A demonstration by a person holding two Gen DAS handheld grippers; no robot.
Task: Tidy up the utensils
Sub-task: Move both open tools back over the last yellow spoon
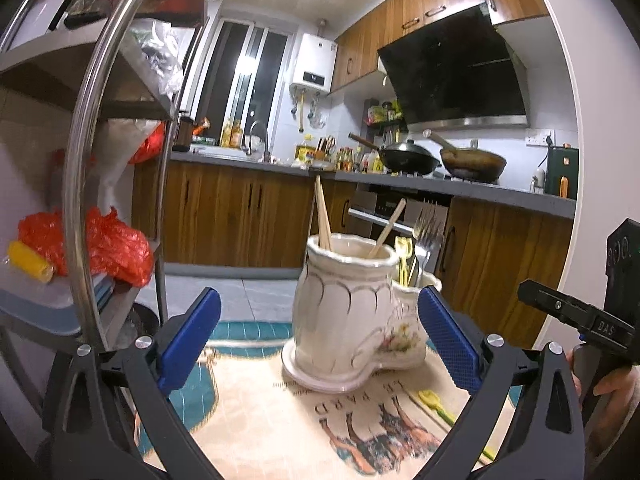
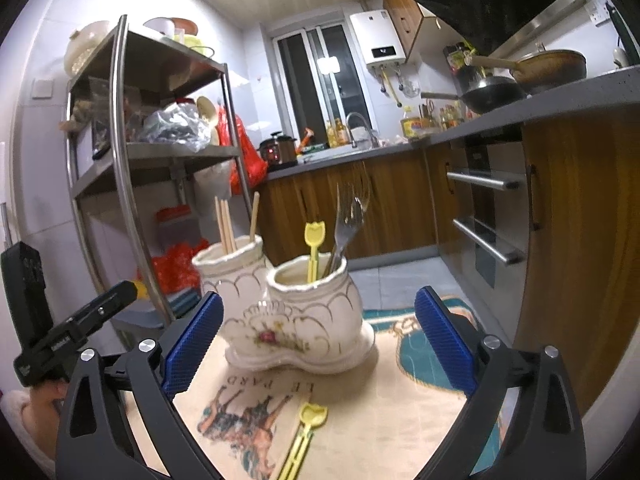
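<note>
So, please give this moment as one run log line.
left hand-held gripper open | right hand-held gripper open | yellow fork on mat | holder upright

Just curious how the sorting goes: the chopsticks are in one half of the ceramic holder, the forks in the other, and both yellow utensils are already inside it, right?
Not quite. Only one yellow utensil stands in the holder, beside the forks. The other yellow utensil lies on the mat in front, as the right wrist view shows. The chopsticks are as you say.

Wood cabinets (image 1: 240,216), steel shelf rack (image 2: 160,152), dark window (image 2: 320,80)
</note>
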